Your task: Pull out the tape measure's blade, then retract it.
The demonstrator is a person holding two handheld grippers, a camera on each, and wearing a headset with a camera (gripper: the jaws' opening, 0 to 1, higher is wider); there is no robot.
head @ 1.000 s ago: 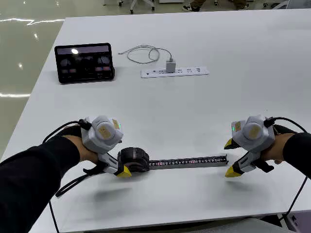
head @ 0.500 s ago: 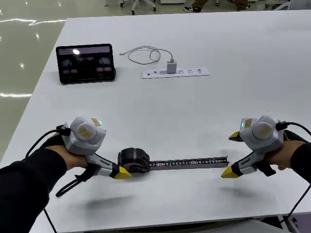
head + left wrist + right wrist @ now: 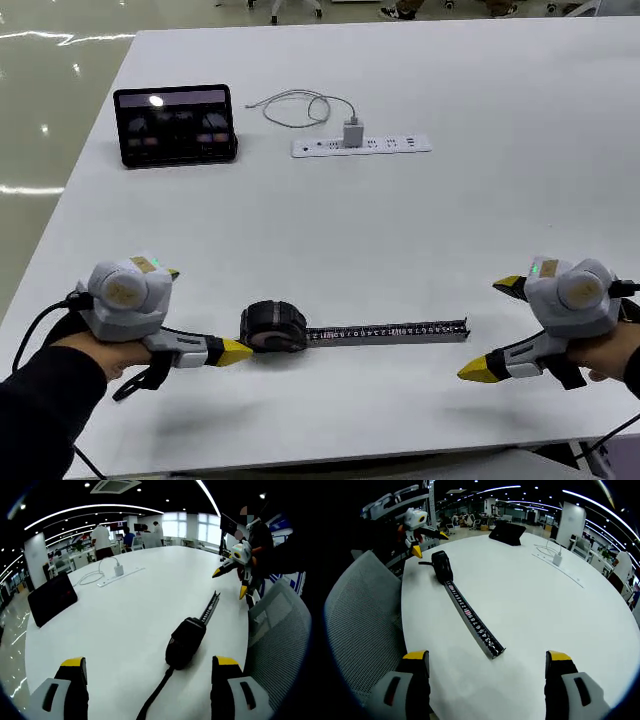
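Note:
A black tape measure [image 3: 273, 325] lies near the front of the white table [image 3: 400, 230], its blade [image 3: 390, 332] pulled out to the right and flat on the surface. My left gripper [image 3: 205, 312] is open and empty, a short way left of the case. My right gripper [image 3: 493, 327] is open and empty, just right of the blade's end. In the left gripper view the case [image 3: 186, 640] and its strap lie ahead between the jaws, with the right gripper [image 3: 237, 562] beyond. In the right gripper view the blade [image 3: 470, 620] runs to the case [image 3: 441, 565] and the left gripper [image 3: 417, 530].
A dark tablet [image 3: 175, 125] stands at the back left. A white power strip [image 3: 360, 146] with a charger and looped cable [image 3: 300, 110] lies behind the middle. The table's front edge is close. A grey mesh chair [image 3: 360, 610] sits by it. People stand far off.
Both grippers have drawn outward from the tape measure: the left one off the case to the left, the right one away from the blade's end. The blade stays extended.

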